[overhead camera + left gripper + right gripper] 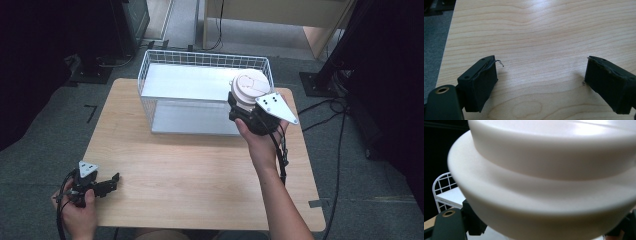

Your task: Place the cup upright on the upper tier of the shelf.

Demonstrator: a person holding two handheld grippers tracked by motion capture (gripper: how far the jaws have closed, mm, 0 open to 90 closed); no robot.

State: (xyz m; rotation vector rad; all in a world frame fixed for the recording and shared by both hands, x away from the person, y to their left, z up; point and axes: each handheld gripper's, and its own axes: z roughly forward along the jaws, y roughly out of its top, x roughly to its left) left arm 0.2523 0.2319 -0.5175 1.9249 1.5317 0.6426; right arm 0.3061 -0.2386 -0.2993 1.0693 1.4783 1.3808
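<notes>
High view: right gripper (pixel 239 111) holds container (pixel 248 89) over basket (pixel 150 75).

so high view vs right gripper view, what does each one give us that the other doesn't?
High view alone: the wooden table, the left gripper open and low near the table's front left corner, the right hand, and the basket's metal floor.

Right gripper view alone: a close look at the white round object, showing its stepped profile with a wide flange below a narrower raised part.

Both: the right gripper holding that object at the right end of the white wire basket, and part of the basket's wire grid.
</notes>
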